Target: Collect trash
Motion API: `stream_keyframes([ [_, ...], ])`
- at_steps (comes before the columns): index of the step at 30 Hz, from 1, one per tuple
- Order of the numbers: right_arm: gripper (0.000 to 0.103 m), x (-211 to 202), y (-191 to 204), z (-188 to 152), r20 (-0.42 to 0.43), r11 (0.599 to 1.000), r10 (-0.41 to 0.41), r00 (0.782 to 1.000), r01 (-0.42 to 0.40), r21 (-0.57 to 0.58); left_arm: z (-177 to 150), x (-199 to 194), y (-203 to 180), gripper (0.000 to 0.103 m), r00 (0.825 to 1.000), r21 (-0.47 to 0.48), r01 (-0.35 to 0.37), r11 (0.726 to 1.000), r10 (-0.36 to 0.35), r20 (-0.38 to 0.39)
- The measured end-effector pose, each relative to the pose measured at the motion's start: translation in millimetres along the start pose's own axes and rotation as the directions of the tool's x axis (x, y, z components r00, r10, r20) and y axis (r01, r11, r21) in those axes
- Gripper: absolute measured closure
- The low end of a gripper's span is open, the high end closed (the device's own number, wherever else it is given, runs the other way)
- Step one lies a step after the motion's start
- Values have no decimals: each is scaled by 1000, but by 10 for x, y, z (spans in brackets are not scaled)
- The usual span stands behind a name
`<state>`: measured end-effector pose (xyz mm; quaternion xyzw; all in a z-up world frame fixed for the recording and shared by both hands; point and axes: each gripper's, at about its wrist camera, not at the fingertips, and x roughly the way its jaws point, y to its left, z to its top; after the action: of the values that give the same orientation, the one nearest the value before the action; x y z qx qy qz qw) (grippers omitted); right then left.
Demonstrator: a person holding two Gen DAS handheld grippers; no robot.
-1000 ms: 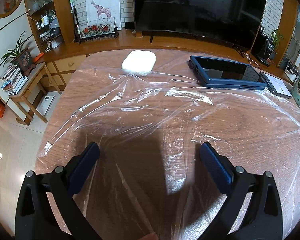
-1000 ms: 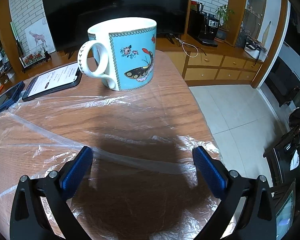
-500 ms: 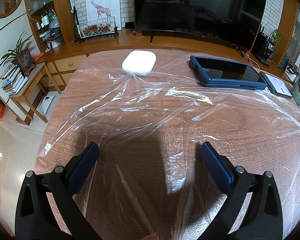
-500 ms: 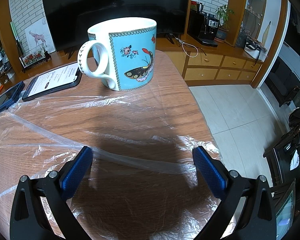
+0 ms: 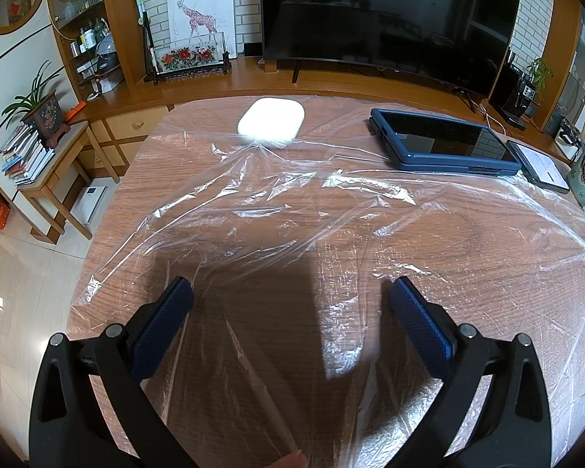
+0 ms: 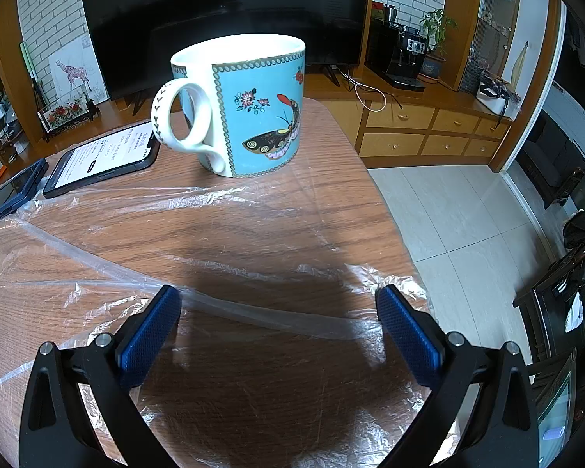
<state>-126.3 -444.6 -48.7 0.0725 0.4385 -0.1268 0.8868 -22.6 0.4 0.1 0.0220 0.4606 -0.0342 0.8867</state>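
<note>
A large sheet of clear plastic wrap (image 5: 331, 214) lies crumpled flat across the wooden table (image 5: 152, 163); it also shows in the right wrist view (image 6: 97, 273). My left gripper (image 5: 290, 314) is open and empty, just above the wrap near the table's front left. My right gripper (image 6: 279, 321) is open and empty, low over the wrap's right end, with a rolled fold of wrap running between its blue pads (image 6: 148, 335).
A white oval case (image 5: 271, 123), a blue-cased tablet (image 5: 444, 146) and a phone (image 5: 538, 167) rest on the far side. A blue butterfly mug (image 6: 245, 105) stands ahead of the right gripper, beside the phone (image 6: 101, 158). The table's right edge (image 6: 386, 202) drops to tiled floor.
</note>
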Motion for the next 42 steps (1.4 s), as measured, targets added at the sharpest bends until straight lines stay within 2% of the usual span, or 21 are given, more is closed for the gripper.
stream_keyframes([
  [42, 4, -4, 5, 1, 0, 1000, 0, 1000, 0, 0, -12, 17, 9, 1, 1000, -3, -1, 1000, 1, 0],
])
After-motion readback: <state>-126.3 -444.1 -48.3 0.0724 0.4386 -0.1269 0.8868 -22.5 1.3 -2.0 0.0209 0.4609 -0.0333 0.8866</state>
